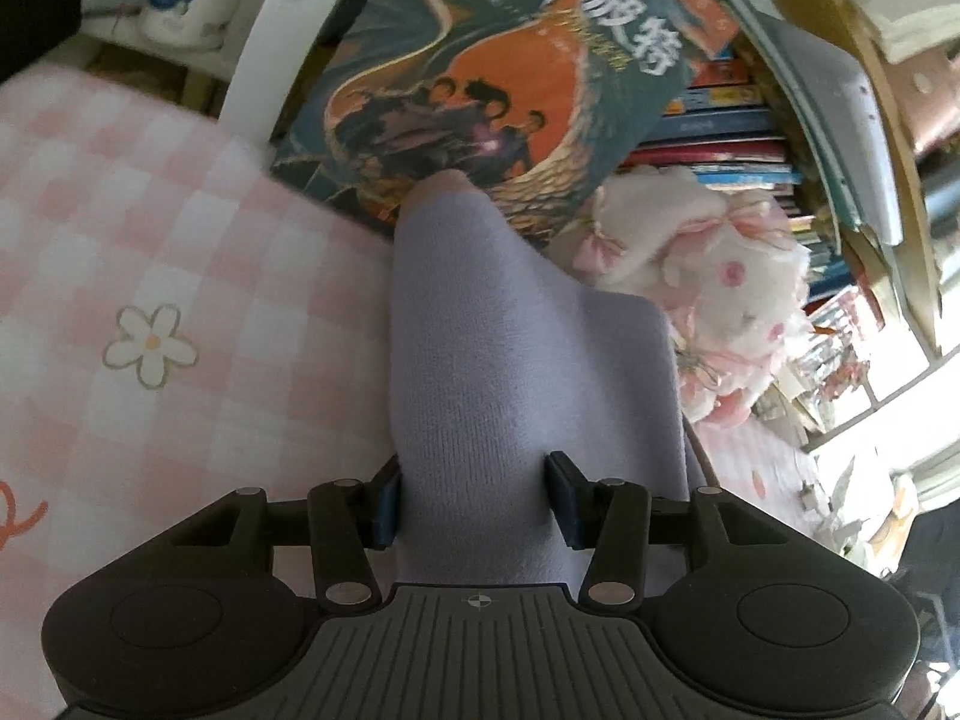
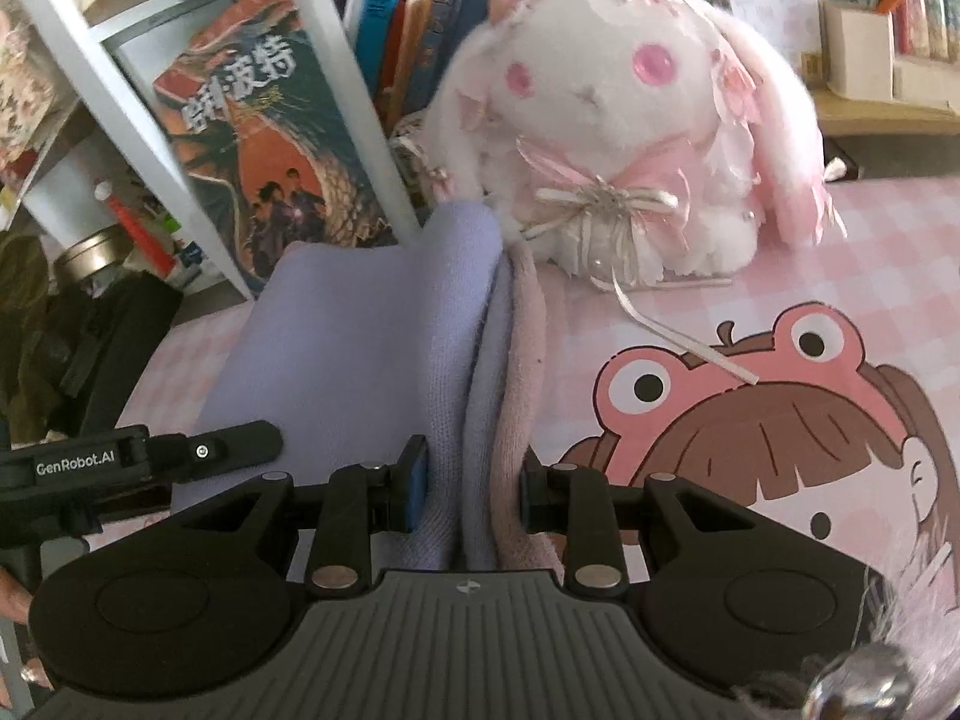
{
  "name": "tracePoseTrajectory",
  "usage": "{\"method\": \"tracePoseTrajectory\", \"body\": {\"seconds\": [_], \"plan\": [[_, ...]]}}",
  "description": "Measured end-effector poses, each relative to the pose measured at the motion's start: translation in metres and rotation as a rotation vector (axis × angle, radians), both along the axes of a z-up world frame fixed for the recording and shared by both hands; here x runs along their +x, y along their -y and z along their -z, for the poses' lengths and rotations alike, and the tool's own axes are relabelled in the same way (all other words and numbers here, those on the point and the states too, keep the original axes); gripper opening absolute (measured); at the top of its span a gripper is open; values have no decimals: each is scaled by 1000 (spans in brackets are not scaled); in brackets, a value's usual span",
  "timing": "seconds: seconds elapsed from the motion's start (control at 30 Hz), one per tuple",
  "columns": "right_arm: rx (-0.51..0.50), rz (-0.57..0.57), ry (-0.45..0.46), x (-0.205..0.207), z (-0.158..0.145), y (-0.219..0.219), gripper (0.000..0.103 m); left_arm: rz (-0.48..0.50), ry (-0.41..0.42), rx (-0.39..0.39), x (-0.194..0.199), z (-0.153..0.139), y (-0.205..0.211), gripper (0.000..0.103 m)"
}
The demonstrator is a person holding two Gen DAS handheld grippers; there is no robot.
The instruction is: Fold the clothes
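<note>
A lavender knit garment [image 1: 516, 360] with a pale pink lining lies on the pink checked cloth. My left gripper [image 1: 477, 495] is shut on a thick fold of it, which runs away from the jaws toward the books. In the right wrist view the same garment [image 2: 360, 348] lies bunched, its pink edge [image 2: 522, 384] on the right. My right gripper [image 2: 471, 483] is shut on the gathered lavender and pink layers. The left gripper's body [image 2: 120, 456] shows at the left of that view, over the garment.
A pink checked cloth [image 1: 150, 300] with a cartoon print [image 2: 780, 432] covers the surface. A white and pink plush rabbit [image 2: 618, 120] sits just beyond the garment. A large book [image 1: 480, 78] leans against a white shelf frame [image 2: 120, 108], with rows of books behind.
</note>
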State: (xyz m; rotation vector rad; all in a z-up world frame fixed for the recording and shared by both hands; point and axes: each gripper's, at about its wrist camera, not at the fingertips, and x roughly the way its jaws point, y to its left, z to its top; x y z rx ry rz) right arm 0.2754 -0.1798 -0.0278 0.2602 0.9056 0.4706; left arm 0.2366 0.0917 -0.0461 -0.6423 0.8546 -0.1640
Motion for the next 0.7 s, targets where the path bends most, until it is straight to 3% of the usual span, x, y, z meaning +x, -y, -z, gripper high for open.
{"method": "tracePoseTrajectory", "body": {"seconds": [0.17,0.23,0.3,0.4,0.7], "plan": [[42,28,-25,2,12,5,33,-20,-1,-9,0,7,0,53],[42,39,-26,2,13,6,37,-24,2,24,-1,5,4,62],[24,44,-15,1,12,6,49,-31,1,46,-2,3,4,66],[-12,50,6,-1,8,7,60,-54,5,52,-7,0,0,68],[-92,104,135,-34,-16,15,65,-153,79,97,-52,-23,-9,68]]}}
